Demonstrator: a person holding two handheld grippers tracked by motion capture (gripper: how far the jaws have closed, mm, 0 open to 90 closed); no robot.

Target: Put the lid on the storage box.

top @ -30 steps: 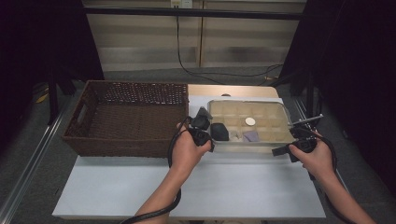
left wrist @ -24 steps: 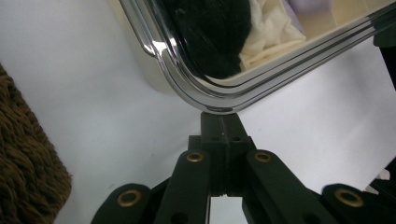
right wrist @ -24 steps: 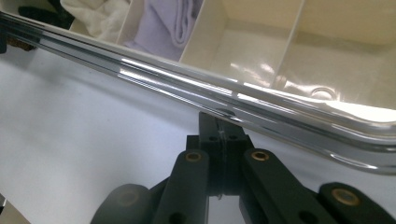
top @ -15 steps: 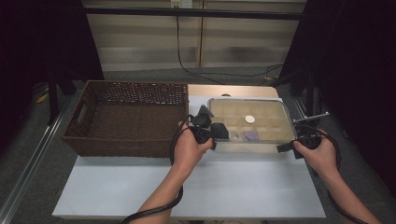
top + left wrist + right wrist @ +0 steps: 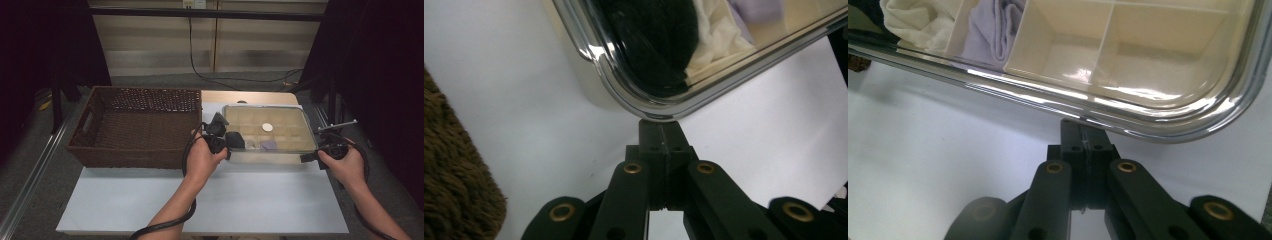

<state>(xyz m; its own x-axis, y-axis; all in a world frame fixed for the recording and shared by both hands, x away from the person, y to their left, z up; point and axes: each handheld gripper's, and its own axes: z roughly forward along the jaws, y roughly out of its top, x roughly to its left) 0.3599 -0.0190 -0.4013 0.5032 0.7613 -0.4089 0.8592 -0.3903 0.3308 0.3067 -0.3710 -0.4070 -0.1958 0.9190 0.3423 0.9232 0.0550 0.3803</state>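
Both grippers were at the near edge of the clear lid [image 5: 270, 131] that sat on the cream divided organizer box [image 5: 260, 159], which stood on the white table [image 5: 200, 200] right of centre, just beside the brown wicker basket [image 5: 137, 127] on its left. Left gripper [image 5: 218, 142] was at the lid's near-left corner; in the left gripper view its 2 black jaws were pressed together with no gap, tips [image 5: 659, 131] right at the lid's rounded rim [image 5: 624, 95]. Could not tell whether the tips pinched the rim or only butted against it. Right gripper [image 5: 320, 152] was at the near-right corner, same picture in the right gripper view: jaws together, tips [image 5: 1082, 131] touching or tucked just under the lid rim [image 5: 1148, 117]. Again no clear sign of a pinch on the lid edge. Log-free read from the frames: both narrow, nothing visibly between the pads. Through the lid: a black item [image 5: 654, 45] in the near-left compartment, white cloth [image 5: 716, 42] next to it, a lavender cloth [image 5: 998, 25] 1 cell further right, then bare cream compartments [image 5: 1068, 42] toward the right end. A small round white piece [image 5: 268, 127] sat in a middle cell further back. Basket looked bare inside from the high view. Both hands [image 5: 202, 160] gripped the gripper bodies from the near side, cables trailing back toward the person.
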